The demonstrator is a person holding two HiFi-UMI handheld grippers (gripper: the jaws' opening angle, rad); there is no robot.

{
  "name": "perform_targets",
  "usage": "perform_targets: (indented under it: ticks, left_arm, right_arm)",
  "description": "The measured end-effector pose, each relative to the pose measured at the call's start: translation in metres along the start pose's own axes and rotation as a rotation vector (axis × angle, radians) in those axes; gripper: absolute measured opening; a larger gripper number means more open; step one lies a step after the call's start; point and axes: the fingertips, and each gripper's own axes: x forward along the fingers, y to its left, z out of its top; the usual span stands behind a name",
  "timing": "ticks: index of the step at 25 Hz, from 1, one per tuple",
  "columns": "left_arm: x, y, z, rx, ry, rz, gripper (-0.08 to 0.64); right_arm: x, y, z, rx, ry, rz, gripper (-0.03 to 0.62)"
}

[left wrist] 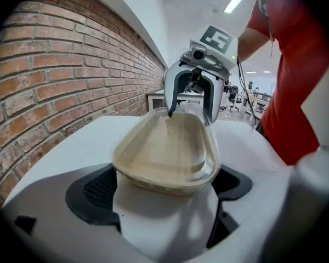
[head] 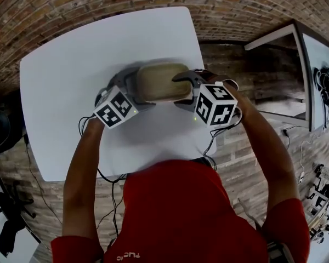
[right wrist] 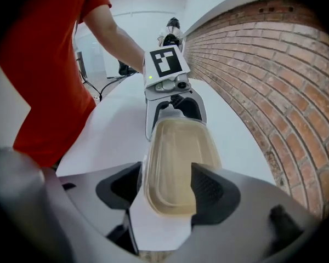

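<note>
My left fingers (left wrist: 96, 189) clamp one end of the lidded container (left wrist: 164, 147) and my right fingers (right wrist: 215, 186) clamp the other. Gripping both ends holds it level over the white counter (head: 71, 75).

Coming through on my feed now: the left gripper (head: 132, 87) and the right gripper (head: 187, 86) both have grey shells with dark textured pads inside the jaws. Each carries a white cube printed with black square markers, the left cube (head: 116, 107) and the right cube (head: 215, 104), with a small round camera lens under it and a tiny green light glowing at its edge. Thin black cables (head: 114, 185) trail off the grippers, and the person's in a red shirt (head: 186, 212) with short sleeves (head: 288, 218) and a bit of white lettering on it.
</note>
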Motion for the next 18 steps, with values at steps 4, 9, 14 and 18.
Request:
perform_targets:
  ticks: [4,9,14,18]
  left_arm:
    - [0.001,0.001,-0.001,0.008,0.005,0.017,0.549]
    - [0.001,0.001,-0.004,0.003,0.001,0.025,0.549]
    - [0.001,-0.001,0.001,-0.021,-0.022,0.016,0.548]
    - [0.001,-0.001,0.002,-0.032,-0.033,0.023,0.545]
  right_arm:
    - [-0.002,0.000,0.004,0.057,-0.021,0.049,0.295]
    - [0.001,0.000,0.002,0.000,0.014,-0.014,0.296]
    - [0.007,-0.001,0.000,-0.093,0.080,-0.127,0.296]
    - [0.011,0.001,0.011,-0.150,0.094,-0.172,0.298]
